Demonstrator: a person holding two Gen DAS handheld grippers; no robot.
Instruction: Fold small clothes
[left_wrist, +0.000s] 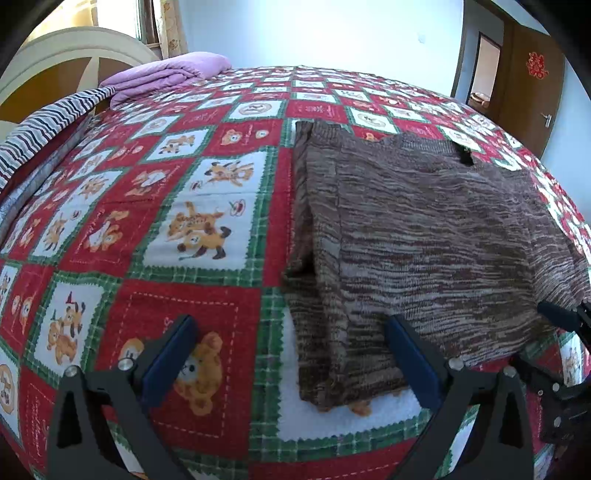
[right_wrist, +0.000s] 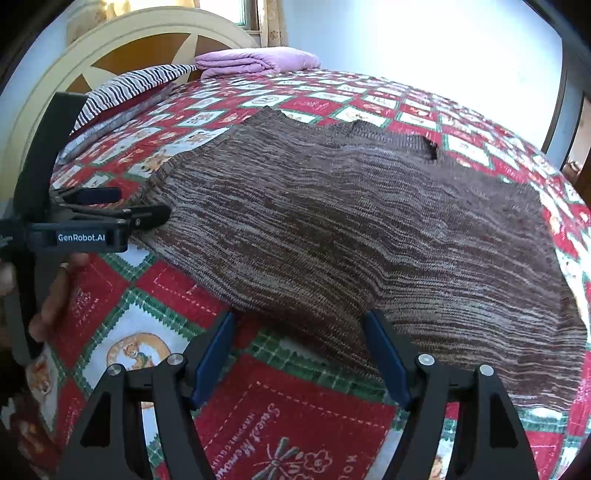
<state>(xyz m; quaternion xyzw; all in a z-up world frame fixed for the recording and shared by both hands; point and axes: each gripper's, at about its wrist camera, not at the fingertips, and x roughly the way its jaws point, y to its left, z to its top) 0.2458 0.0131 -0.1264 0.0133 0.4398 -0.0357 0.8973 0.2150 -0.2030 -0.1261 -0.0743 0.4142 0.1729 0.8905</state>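
At nine o'clock in the left wrist view, the red, green and white patchwork bedspread printed with teddy bears (left_wrist: 155, 206) covers the whole bed. The left pair of black tongs with blue pads (left_wrist: 291, 354) hangs wide open over it, gripping nothing; the near left corner of the garment lies between the spread jaws, unpinched. From twelve round to three o'clock lies the brown-and-grey striped knitted sweater (left_wrist: 424, 236), spread flat on the bedspread with its left side already doubled inward into a long flap. Far off at eleven o'clock sit a folded lilac blanket (left_wrist: 166, 74) and a black-and-white striped pillow (left_wrist: 48, 122).

In the right wrist view the sweater fills the centre, and the right pair of tongs (right_wrist: 299, 350) stands open at six o'clock, its pads straddling the near hem without closing on it.

The knit looks soft, limp and fairly thick: light to lift, likely to sag and stretch, not slippery. It is probably best pinched at the hem corners or through the doubled edge, taking every layer.
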